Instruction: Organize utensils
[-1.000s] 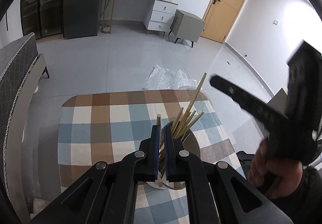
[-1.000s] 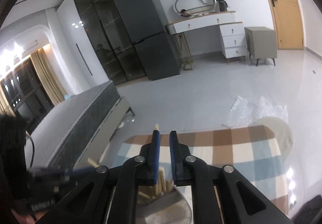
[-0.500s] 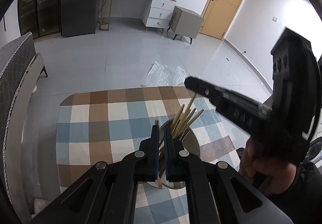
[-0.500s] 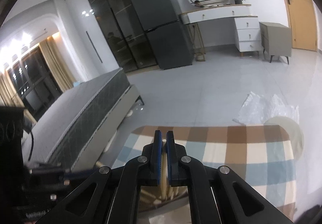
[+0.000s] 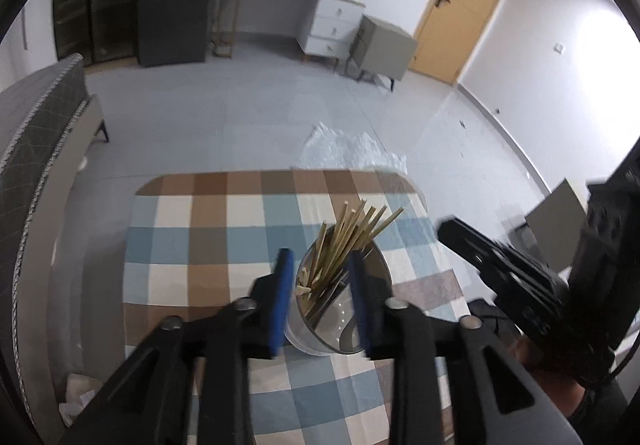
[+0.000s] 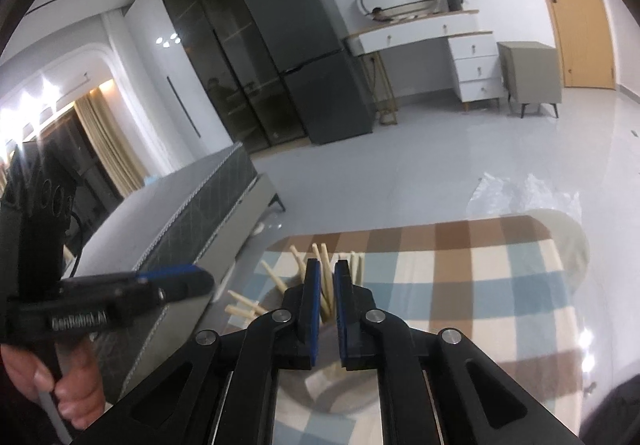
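A metal holder (image 5: 332, 333) full of wooden chopsticks (image 5: 352, 233) stands on the checked tablecloth (image 5: 208, 237). My left gripper (image 5: 320, 265) hovers just over it. Its jaws are opening, the blue pads stand either side of the chopstick bundle, and they press on nothing. My right gripper (image 5: 444, 229) shows at the right of the left wrist view, held in a hand. In the right wrist view my right gripper (image 6: 326, 273) is opening a little, with chopsticks (image 6: 356, 265) showing through the gap beyond it, unpressed. The holder (image 6: 332, 393) lies below it. The left gripper (image 6: 176, 281) reaches in from the left.
A crumpled plastic sheet (image 5: 352, 149) lies on the floor beyond the table's far edge. A grey quilted bed (image 5: 32, 133) runs along the left. A white round object (image 6: 568, 245) sits at the table's far right end.
My left jaws have opened off the chopstick they pinched. The long chopstick that stuck up has dropped into the bundle. The right gripper has pulled back to the right.
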`<state>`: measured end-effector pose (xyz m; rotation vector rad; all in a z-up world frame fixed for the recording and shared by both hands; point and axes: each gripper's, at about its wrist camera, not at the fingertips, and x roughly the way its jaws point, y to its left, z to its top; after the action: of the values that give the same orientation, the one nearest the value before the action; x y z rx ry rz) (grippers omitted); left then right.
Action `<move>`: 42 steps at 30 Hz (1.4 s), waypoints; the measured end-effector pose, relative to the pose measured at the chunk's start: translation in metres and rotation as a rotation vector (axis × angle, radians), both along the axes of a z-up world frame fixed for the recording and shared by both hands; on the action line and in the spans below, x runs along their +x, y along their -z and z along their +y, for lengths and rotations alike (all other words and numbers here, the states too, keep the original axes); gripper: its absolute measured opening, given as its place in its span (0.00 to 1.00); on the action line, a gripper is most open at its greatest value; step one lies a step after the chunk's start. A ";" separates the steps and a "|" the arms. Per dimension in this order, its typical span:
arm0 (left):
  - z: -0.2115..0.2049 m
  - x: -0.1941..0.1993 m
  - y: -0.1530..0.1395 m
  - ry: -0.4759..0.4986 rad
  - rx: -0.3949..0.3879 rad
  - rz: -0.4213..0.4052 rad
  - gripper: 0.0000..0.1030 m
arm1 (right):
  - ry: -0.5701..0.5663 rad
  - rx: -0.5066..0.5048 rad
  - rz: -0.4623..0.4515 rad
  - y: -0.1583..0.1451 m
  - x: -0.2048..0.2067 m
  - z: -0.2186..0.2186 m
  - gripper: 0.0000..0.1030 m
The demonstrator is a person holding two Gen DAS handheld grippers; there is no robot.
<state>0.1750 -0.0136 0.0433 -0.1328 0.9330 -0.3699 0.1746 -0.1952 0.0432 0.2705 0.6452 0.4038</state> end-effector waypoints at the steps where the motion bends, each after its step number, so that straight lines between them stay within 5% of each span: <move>1: 0.001 -0.005 -0.003 -0.004 -0.004 -0.012 0.30 | 0.005 0.002 -0.010 -0.003 -0.006 -0.002 0.21; 6: 0.003 -0.040 -0.025 -0.057 0.022 -0.107 0.55 | 0.035 0.004 -0.086 -0.025 -0.052 -0.010 0.48; 15: 0.015 -0.094 -0.048 -0.161 0.030 -0.247 0.81 | 0.060 -0.010 -0.201 -0.044 -0.121 -0.005 0.86; 25: 0.025 -0.136 -0.043 -0.238 0.036 -0.324 0.92 | 0.082 -0.018 -0.268 -0.045 -0.164 0.002 1.00; 42: 0.023 -0.175 -0.014 -0.244 0.061 -0.355 0.93 | 0.115 -0.068 -0.321 -0.017 -0.207 0.006 1.00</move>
<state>0.0000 0.0098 0.0575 -0.1190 0.5683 -0.1310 -0.0320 -0.1895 0.0598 0.1720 0.3261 0.3060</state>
